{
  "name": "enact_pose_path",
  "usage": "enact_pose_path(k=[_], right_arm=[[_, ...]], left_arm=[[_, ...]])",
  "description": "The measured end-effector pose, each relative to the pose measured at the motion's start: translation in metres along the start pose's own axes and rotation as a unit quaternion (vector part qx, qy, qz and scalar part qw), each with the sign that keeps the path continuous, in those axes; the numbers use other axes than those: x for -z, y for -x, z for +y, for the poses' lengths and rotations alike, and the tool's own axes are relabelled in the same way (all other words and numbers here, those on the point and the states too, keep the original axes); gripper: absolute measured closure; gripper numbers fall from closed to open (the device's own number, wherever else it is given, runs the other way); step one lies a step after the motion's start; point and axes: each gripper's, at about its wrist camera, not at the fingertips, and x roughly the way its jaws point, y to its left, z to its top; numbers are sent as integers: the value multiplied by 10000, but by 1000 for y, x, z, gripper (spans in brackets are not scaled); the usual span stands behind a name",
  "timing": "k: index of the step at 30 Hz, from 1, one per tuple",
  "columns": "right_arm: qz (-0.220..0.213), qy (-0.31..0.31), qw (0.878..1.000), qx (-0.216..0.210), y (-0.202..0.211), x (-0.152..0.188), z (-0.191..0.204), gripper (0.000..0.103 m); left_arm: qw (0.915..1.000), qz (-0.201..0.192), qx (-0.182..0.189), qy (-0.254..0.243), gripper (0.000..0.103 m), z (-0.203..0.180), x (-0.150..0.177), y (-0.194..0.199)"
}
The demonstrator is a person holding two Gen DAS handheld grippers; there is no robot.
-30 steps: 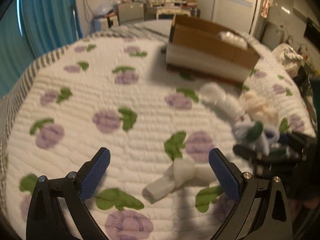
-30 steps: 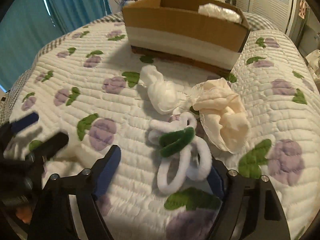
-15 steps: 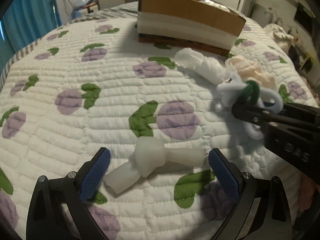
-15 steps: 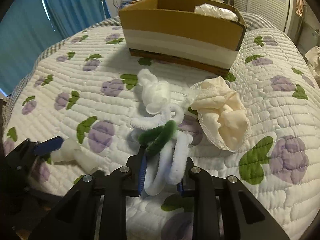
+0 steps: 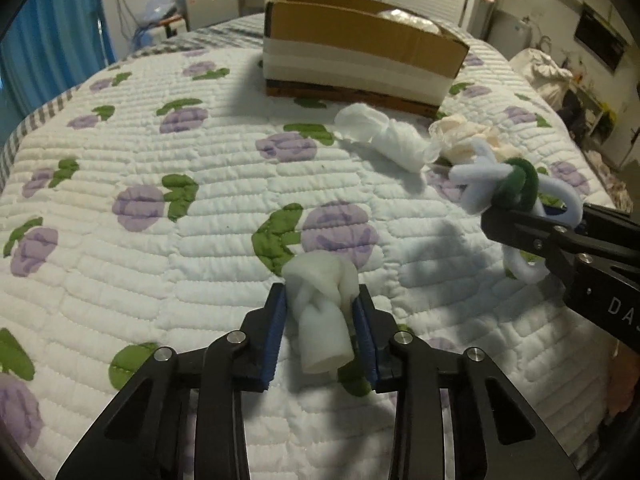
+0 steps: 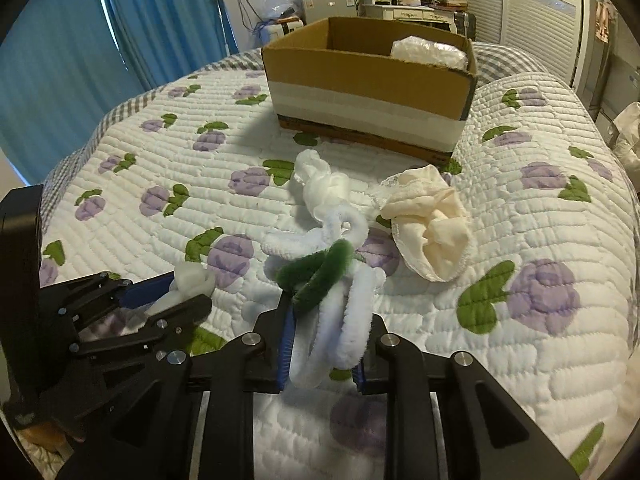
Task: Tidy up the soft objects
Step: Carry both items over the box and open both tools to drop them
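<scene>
My left gripper (image 5: 320, 304) is shut on a knotted white foam strip (image 5: 322, 292), just above the quilt; it also shows in the right wrist view (image 6: 188, 280). My right gripper (image 6: 326, 320) is shut on a bundle of white and green fuzzy loops (image 6: 336, 276), lifted off the quilt; the bundle also shows in the left wrist view (image 5: 504, 188). A white crumpled cloth (image 6: 320, 184) and a cream lace cloth (image 6: 428, 224) lie on the bed in front of the cardboard box (image 6: 372, 84). The box holds a white plastic-wrapped bundle (image 6: 430, 52).
The quilted bedspread (image 5: 160, 240) with purple and green print covers the bed. Blue curtains (image 6: 120, 40) hang at the left. Furniture and clutter stand beyond the bed's far edge (image 5: 224, 8). A white heap (image 5: 544, 72) lies off the bed at the right.
My left gripper has closed on the white foam strip. My right gripper closed on the fuzzy loops and has lifted them a little.
</scene>
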Motion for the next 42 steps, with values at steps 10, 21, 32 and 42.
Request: enact_pose_path(k=[10, 21, 32, 42], right_arm=[[-393, 85, 9991, -113, 41, -7, -3, 81], [-1174, 291, 9926, -59, 99, -81, -17, 81], [-1524, 451, 9870, 229, 95, -190, -52, 81], [-1134, 399, 9924, 269, -2, -259, -91, 81]], left_arm=[[9988, -443, -96, -190, 72, -16, -20, 40], [9929, -1131, 4, -367, 72, -36, -101, 76], [9879, -1451, -181, -517, 72, -29, -214, 48], [9892, -1327, -129, -614, 72, -10, -269, -31]])
